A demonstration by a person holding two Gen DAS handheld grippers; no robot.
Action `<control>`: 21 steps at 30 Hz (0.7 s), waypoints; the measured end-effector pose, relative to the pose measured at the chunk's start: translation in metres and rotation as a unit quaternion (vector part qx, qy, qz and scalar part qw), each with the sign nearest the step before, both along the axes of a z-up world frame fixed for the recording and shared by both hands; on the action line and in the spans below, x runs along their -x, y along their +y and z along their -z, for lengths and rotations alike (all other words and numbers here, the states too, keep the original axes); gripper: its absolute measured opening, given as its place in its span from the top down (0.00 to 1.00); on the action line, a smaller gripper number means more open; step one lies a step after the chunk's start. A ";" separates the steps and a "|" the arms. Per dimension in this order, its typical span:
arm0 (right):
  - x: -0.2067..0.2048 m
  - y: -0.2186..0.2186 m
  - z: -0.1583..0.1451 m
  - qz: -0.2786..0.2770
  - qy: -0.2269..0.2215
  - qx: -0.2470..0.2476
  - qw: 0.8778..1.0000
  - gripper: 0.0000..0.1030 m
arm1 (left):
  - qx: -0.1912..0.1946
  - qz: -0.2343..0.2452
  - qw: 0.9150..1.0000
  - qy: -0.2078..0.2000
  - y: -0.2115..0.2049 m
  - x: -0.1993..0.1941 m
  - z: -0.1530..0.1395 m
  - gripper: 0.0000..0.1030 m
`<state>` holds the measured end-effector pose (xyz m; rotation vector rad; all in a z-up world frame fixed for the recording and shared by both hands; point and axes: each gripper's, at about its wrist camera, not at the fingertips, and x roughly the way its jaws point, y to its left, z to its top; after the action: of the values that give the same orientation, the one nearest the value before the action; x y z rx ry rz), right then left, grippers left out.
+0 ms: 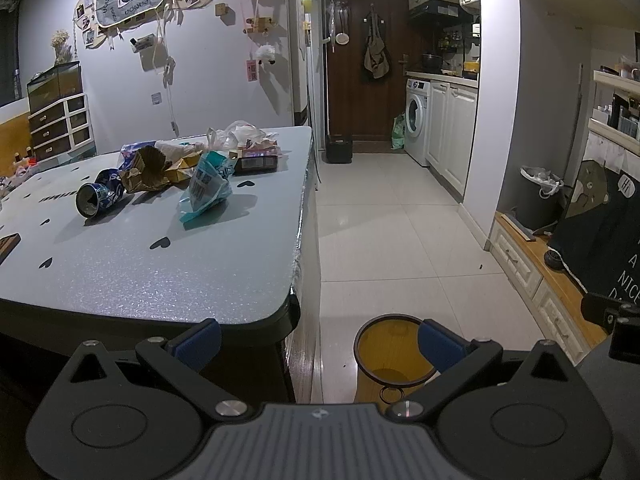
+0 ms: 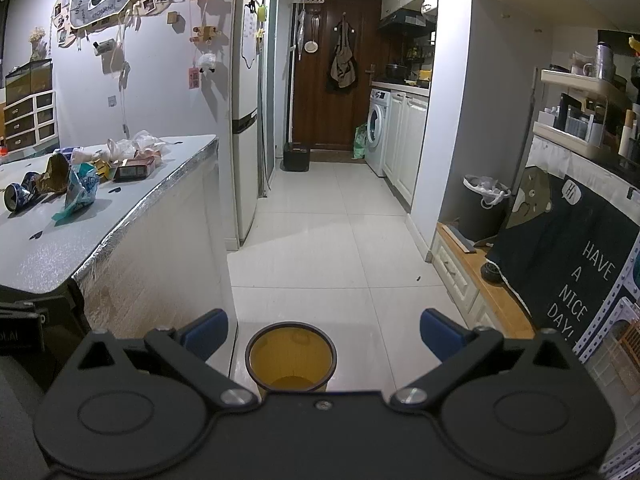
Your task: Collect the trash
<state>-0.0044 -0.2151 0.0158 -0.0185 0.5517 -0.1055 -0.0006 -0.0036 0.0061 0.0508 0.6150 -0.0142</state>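
Trash lies on the grey table [image 1: 160, 272]: a crushed blue can [image 1: 98, 198], a teal wrapper [image 1: 206, 186], brown crumpled paper [image 1: 146, 170], a dark flat box [image 1: 256, 162] and white plastic bags [image 1: 240, 134]. The pile also shows in the right wrist view, with the can [image 2: 18, 196] and teal wrapper [image 2: 80, 192]. A yellow bin [image 1: 390, 360] [image 2: 291, 358] stands on the floor by the table's near corner. My left gripper [image 1: 320, 346] is open and empty near that corner. My right gripper [image 2: 324, 334] is open and empty above the bin.
A white tiled floor [image 2: 320, 240] runs to a brown door [image 2: 332, 72]. A fridge [image 2: 244, 120] stands past the table. A grey lined bin [image 2: 482, 204] and a dark mat [image 2: 568, 248] are at the right. A black box [image 2: 297, 156] sits by the door.
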 end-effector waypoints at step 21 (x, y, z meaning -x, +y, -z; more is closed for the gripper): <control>0.000 -0.001 0.000 0.001 0.000 0.001 1.000 0.00 | -0.001 0.000 1.000 -0.001 0.002 0.001 0.001 0.00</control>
<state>-0.0048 -0.2156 0.0154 -0.0199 0.5512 -0.1070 -0.0012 -0.0018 0.0054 0.0519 0.6134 -0.0137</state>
